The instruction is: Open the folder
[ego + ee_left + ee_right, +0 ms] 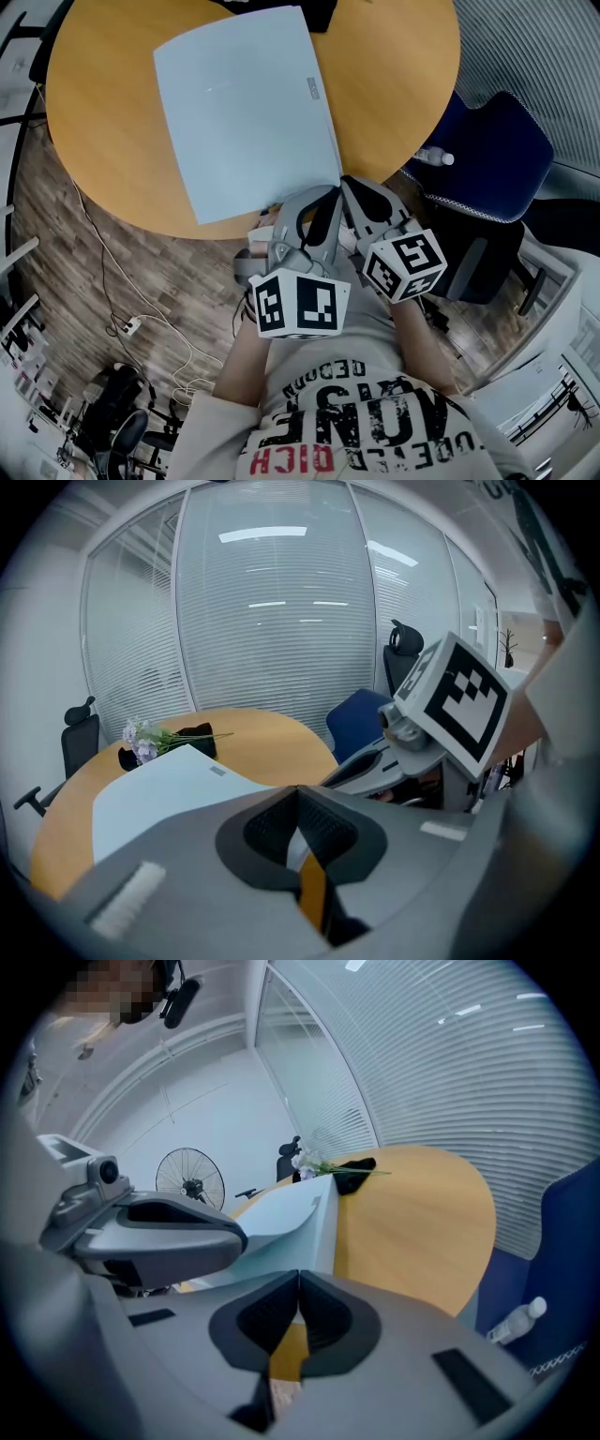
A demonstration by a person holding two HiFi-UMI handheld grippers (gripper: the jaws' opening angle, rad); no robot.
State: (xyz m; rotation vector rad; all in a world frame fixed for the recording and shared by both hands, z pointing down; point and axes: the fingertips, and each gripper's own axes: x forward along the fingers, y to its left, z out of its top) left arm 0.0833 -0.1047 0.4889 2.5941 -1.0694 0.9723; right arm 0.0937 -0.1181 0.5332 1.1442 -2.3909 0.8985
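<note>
A pale blue folder (244, 103) lies closed on the round wooden table (103, 112), its near right corner by the table's near edge. My left gripper (323, 194) is at that near edge with its jaws together. In the left gripper view (298, 791) a pale sliver of the folder (178, 789) shows between the pads. My right gripper (350, 183) sits just to the right of the corner, shut, and in its own view (298, 1277) only table and floor show through the gap. There the folder (281, 1218) lies just beyond, its corner slightly curled.
A blue chair (487, 141) holding a water bottle (436, 157) stands at the table's right. Flowers on a black object (150, 738) lie at the table's far side. Cables and a power strip (131, 325) run over the floor at the left. A fan (190, 1183) stands farther off.
</note>
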